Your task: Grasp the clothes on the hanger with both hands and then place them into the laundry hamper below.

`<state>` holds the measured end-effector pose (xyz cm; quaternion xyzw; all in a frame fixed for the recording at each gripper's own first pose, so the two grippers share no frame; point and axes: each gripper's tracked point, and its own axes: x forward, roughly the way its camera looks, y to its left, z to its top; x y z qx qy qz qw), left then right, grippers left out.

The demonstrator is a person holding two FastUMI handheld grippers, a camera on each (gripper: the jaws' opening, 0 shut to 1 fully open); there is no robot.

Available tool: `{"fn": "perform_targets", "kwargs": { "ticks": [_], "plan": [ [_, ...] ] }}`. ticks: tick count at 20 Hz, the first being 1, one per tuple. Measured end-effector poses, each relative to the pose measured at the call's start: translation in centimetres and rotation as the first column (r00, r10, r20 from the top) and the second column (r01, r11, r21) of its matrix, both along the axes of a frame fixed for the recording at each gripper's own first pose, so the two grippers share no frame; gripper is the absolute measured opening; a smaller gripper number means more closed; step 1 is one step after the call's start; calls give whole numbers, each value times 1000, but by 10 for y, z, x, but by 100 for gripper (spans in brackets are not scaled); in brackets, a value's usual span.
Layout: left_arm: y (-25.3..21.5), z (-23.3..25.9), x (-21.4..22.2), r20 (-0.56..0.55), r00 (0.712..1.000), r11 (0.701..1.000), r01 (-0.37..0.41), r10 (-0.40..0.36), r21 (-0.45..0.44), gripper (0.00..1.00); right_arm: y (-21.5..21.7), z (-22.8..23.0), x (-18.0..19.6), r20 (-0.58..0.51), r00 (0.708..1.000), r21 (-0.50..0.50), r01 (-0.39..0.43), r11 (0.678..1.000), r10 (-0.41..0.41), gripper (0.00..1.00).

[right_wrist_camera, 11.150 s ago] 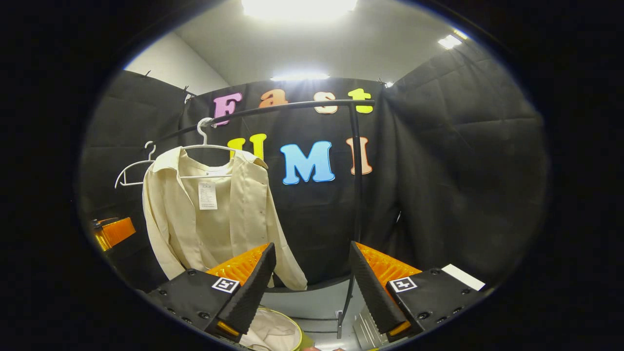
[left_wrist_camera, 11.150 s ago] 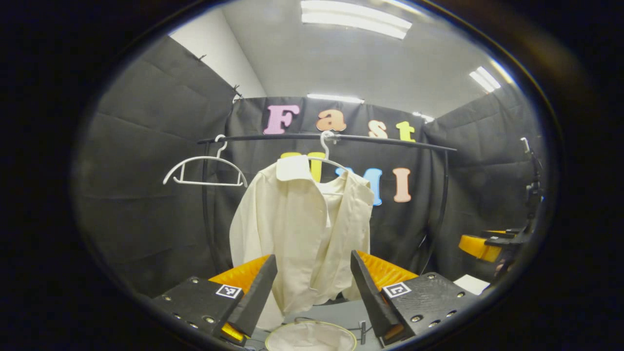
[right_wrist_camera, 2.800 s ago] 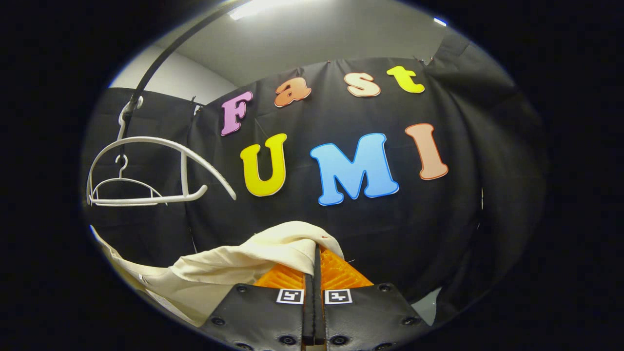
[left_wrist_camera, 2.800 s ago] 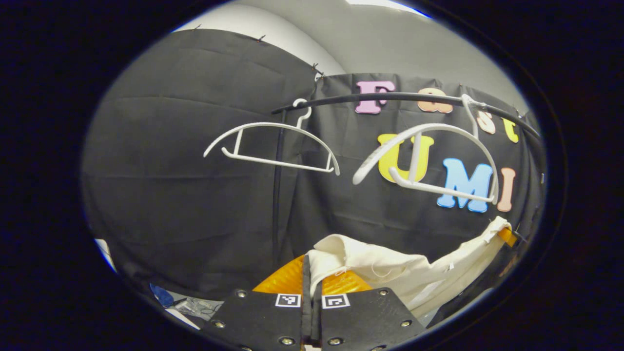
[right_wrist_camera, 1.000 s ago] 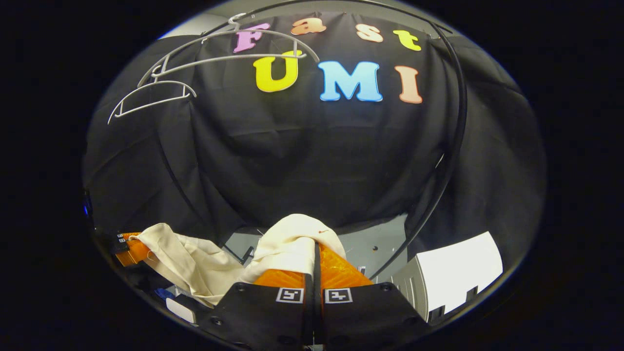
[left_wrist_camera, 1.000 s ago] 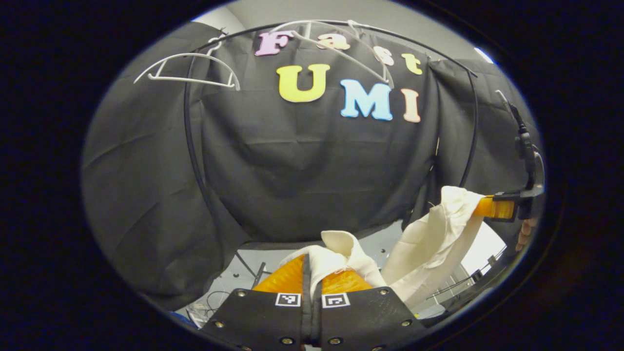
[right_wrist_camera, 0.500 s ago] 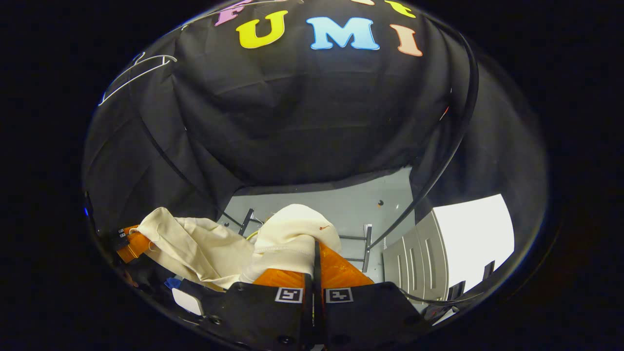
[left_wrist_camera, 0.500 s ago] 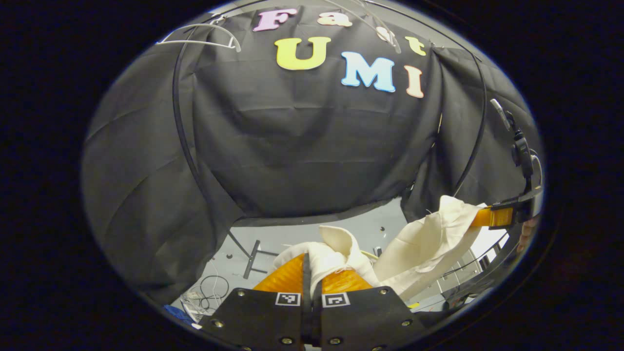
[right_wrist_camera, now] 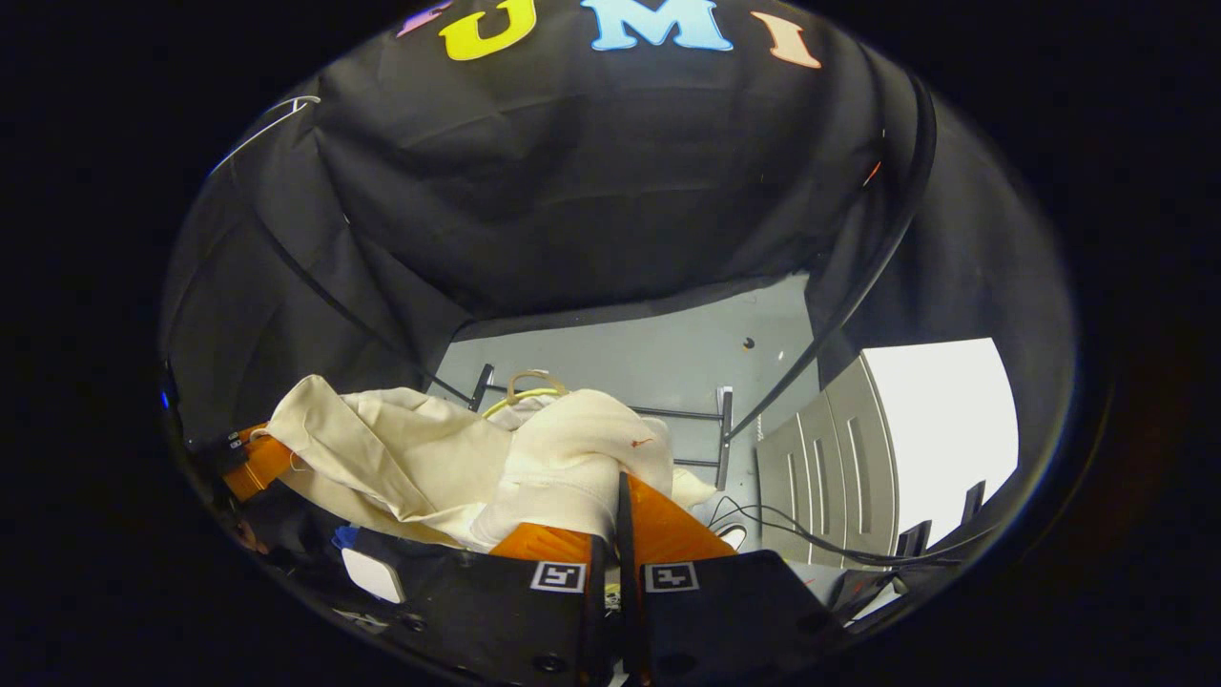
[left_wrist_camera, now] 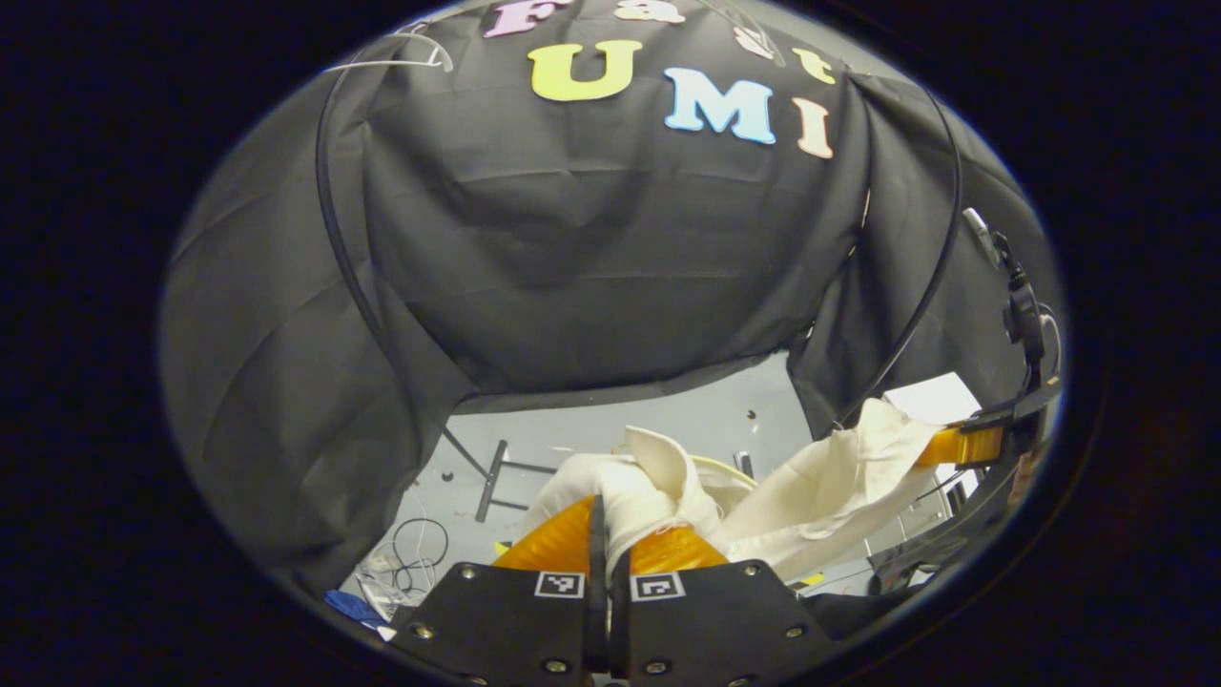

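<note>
Both grippers – left [left_wrist_camera: 601,520], right [right_wrist_camera: 618,496] – clench the shirt [right_wrist_camera: 420,468]; released before the hamper [right_wrist_camera: 520,391] ahead, it may miss.

The cream shirt [left_wrist_camera: 820,482] hangs bunched and creased, stretched between both claws, low above the floor, over the hamper's [right_wrist_camera: 520,386] rim.

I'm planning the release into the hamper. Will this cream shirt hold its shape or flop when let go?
Probably flop: the shirt sags in soft folds between the left gripper and right gripper. It looks thin, so likely light. It bunches at each pinch, so it should crumple into the hamper.
</note>
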<state>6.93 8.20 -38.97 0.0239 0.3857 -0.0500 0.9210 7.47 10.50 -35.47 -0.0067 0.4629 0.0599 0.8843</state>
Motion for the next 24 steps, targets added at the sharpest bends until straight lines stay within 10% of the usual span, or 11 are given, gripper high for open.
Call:
{"fn": "perform_targets", "kwargs": {
  "ticks": [5,7,10,11,18,24],
  "plan": [
    [-4,-18,-2,-78,997,1000,-8,8,-4,3,3,-11,-11,-69,998,20,-10,1000,11,13],
    [-6,-15,-11,-94,996,999,-14,9,-52,9,8,-11,-17,-81,997,66,-10,998,15,44],
    [-2,-26,-32,-100,995,997,-30,23,-64,73,4,-2,-21,-61,998,68,-18,998,22,98],
    [4,-26,-38,-108,993,998,-43,38,-45,94,0,2,-25,-50,998,60,-23,998,26,94],
    [-2,-16,-83,-131,983,985,-143,130,-97,96,-26,40,-23,90,996,22,17,1000,-19,98],
    [-29,89,-48,106,990,996,87,-89,23,94,-55,141,4,402,914,-47,85,995,-59,98]
  ]
}}
